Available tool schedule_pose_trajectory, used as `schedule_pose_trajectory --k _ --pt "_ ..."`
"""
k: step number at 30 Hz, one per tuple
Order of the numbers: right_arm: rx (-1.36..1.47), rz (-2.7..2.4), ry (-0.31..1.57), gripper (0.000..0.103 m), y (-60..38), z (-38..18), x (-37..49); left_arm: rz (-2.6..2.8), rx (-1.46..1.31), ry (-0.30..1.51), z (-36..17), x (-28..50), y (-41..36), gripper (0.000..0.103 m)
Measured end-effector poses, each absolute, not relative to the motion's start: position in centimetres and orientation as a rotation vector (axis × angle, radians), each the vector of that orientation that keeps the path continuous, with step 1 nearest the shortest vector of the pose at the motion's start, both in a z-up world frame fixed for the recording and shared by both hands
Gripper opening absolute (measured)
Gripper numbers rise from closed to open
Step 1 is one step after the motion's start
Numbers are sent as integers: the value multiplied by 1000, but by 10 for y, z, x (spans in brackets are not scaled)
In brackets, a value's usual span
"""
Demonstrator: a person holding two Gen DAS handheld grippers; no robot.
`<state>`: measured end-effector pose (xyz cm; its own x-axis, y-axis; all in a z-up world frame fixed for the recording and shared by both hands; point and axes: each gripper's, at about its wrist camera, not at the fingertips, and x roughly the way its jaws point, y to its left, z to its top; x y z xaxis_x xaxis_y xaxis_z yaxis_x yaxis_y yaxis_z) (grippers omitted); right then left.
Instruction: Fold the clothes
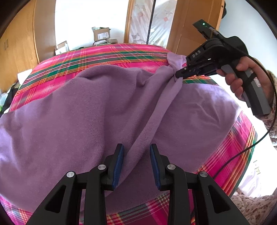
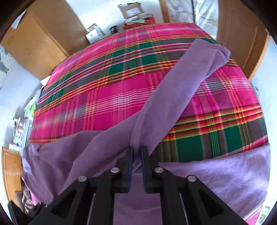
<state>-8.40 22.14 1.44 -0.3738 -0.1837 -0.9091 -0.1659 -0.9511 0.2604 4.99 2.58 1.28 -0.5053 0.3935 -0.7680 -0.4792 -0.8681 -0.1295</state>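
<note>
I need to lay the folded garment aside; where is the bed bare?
Bare plaid bedspread lies beyond the purple garment, toward the boxes at the far edge. The near half is covered, with the right hand-held gripper pinching fabric.

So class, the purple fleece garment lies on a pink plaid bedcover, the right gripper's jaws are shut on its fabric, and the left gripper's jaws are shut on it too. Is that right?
Not quite. In the left wrist view the left gripper has its jaws open, straddling a ridge of the purple fleece garment. The right gripper does pinch the fabric, and the pink plaid bedcover is right.
</note>
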Motion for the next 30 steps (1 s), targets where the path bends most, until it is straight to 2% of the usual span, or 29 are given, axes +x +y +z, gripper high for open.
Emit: schedule_pose_trajectory --k 7,13,14,15,16,22,24,30 --pt "1712 -2603 -427 18 210 20 -87 2362 -1179 138 12 51 29 32" --pt "1723 -2582 -476 18 214 12 -90 2369 -1185 144 12 51 30 32" --pt "1717 -2584 -467 16 214 11 -89 2370 -1186 148 12 51 30 32" --pt "1706 -2586 -461 7 214 12 -88 2372 -1189 154 12 51 31 32" --pt "1691 -2586 -459 4 214 13 -86 2373 -1189 161 13 51 32 32" --pt "1563 -2618 -511 3 224 24 -68 2392 -1157 155 16 53 30 32" --pt "1543 -2622 -545 3 228 26 -60 2400 -1138 167 18 55 29 19" --pt "1453 -2644 -643 3 240 25 -42 2409 -1097 196 23 60 29 6"
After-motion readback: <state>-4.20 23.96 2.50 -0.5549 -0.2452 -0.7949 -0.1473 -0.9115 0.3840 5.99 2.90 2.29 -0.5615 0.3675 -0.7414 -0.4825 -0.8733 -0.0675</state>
